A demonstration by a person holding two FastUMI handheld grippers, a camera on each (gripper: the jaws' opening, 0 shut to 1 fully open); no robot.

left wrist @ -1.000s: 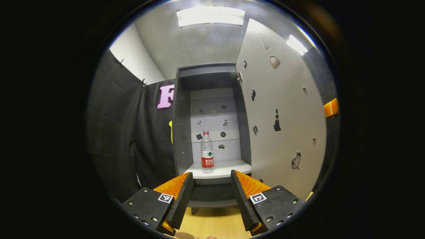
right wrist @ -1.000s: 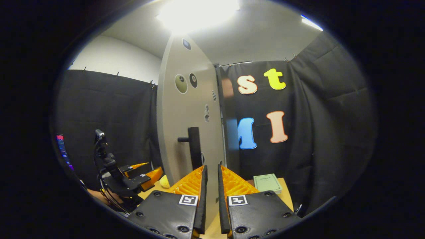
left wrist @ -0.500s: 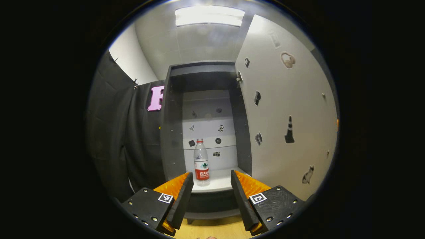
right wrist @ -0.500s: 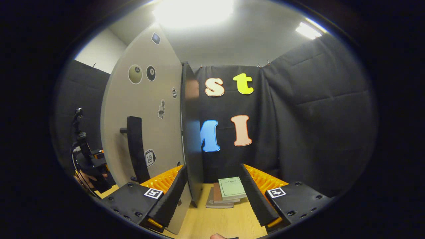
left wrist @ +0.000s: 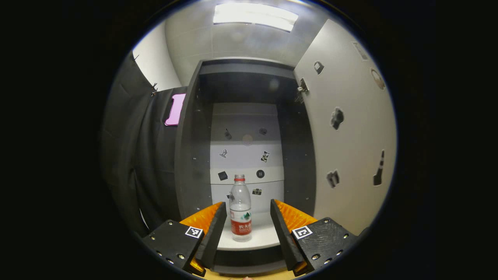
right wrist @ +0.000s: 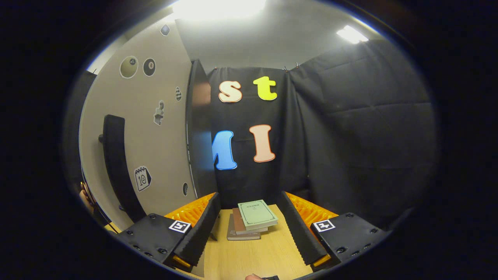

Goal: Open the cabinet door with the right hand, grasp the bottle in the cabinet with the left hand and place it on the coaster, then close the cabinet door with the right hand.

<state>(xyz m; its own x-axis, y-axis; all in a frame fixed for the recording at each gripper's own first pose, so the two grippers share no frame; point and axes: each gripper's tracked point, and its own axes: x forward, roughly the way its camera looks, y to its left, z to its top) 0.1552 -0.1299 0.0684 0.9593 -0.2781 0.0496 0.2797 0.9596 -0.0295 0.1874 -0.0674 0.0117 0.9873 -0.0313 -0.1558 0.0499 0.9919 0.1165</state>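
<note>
A clear water bottle (left wrist: 241, 208) with a red cap and red label stands upright on the white shelf (left wrist: 249, 240) inside the dark cabinet (left wrist: 192, 155). My left gripper (left wrist: 245, 217) is open right in front of it, with the bottle framed between the fingers but apart from them. The grey cabinet door (left wrist: 350, 136) stands swung open at the right of the left gripper view. In the right gripper view that door (right wrist: 151, 132) is at the left, its outer face and black bar handle (right wrist: 116, 163) showing. My right gripper (right wrist: 249, 212) is open and holds nothing, off to the right of the door.
A small stack of books (right wrist: 249, 219) lies on the wooden table (right wrist: 249, 256) ahead of the right gripper. Black cloth walls close in the booth behind and beside the cabinet. Stickers dot the door and the cabinet's back panel.
My left gripper has moved forward toward the cabinet, so the bottle now sits between its fingers. My right gripper let go of the door's edge, opened, and swung right toward the books.
</note>
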